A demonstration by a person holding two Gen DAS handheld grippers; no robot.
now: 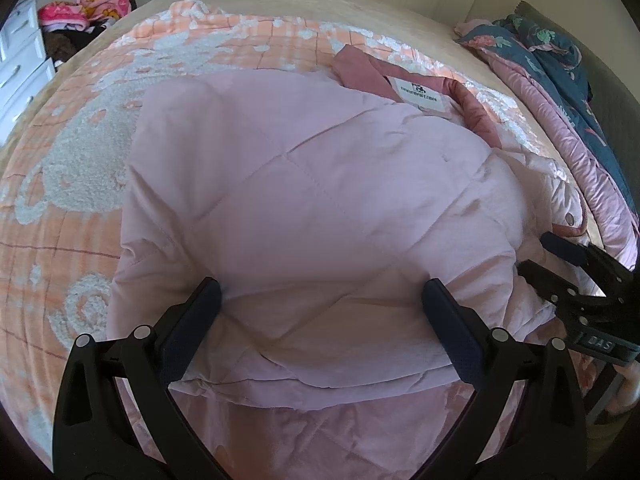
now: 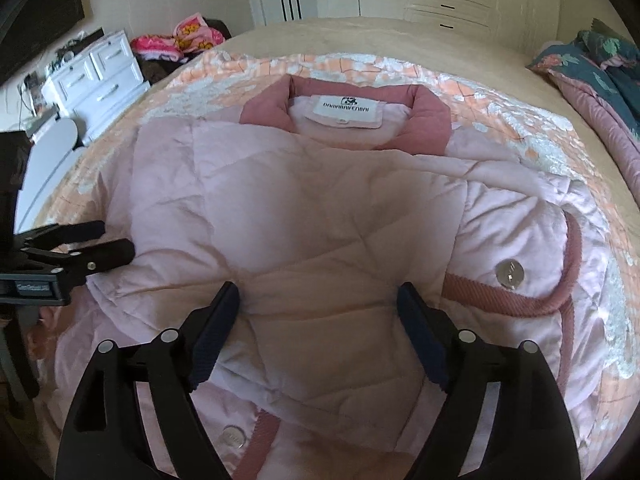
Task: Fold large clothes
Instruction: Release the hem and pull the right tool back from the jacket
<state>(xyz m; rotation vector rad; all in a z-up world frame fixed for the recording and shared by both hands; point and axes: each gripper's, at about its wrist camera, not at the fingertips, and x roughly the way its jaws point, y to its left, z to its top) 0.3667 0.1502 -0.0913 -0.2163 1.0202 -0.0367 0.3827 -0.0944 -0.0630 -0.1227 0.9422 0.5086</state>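
- Now the pink jacket [image 2: 320, 216] lies partly folded on the peach blanket [image 2: 520, 92], collar [image 2: 430, 120] at its far end.
- Left gripper [image 1: 320, 300] gapes wide over the jacket's folded flap, holding nothing.
- Right gripper [image 2: 318, 300] likewise stands spread above the jacket's middle, near a snap button [image 2: 510, 274].

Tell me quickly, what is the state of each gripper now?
Left gripper: open, over the pink jacket.
Right gripper: open, holding nothing.

White neck label [image 2: 347, 111] on pink jacket [image 2: 320, 216] reading "DAMABAIFENBAI", small size mark beneath unreadable
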